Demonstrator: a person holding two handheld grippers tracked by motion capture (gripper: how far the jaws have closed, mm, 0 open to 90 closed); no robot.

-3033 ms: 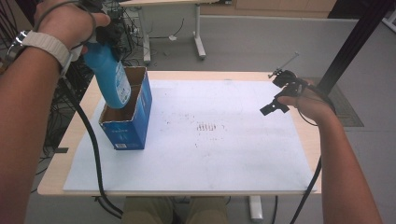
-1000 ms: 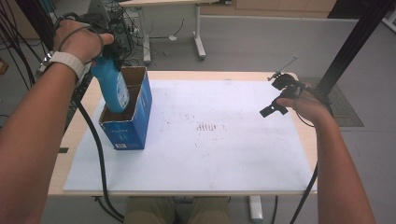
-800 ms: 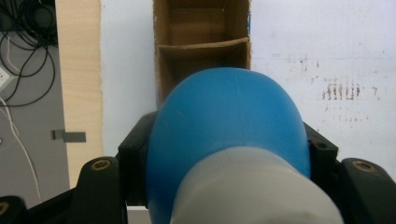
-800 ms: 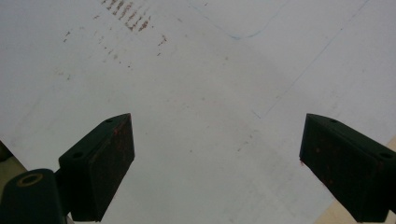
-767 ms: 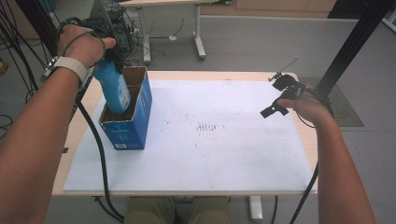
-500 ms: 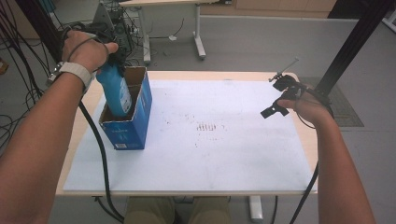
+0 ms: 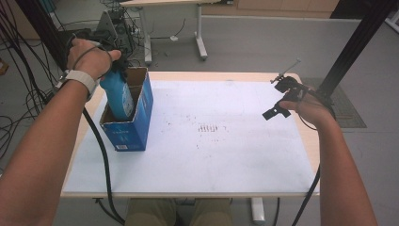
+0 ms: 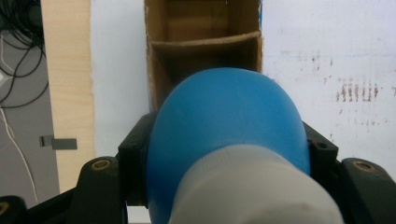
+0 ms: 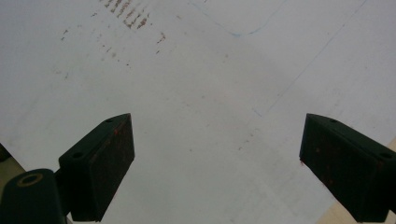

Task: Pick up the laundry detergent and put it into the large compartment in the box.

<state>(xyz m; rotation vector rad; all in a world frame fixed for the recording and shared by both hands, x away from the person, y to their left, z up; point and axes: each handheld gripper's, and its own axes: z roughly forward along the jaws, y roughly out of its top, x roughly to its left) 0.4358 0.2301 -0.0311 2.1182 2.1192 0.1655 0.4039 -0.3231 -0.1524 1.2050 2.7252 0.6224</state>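
I see the bench [image 7: 197, 174], covered by a white sheet with faint reddish marks near its middle. At its left end stands an open blue cardboard box [image 7: 134, 127], upright, with a cardboard divider across its inside visible in the left gripper view.

A blue bottle [image 7: 117, 94] with a grey cap end stands tilted in the box, its lower part inside the opening and its upper part above the rim. In the left gripper view the bottle's rounded blue body [image 8: 229, 126] sits directly over the box compartment nearest the camera.

My left claw [image 7: 113, 63] is clamped on the bottle near its top; both black jaws press against the blue body on either side.

My right claw [image 7: 281, 99] hangs above the right part of the bench, well apart from the box. Its jaws stand wide apart over the bare white sheet, with nothing between them.
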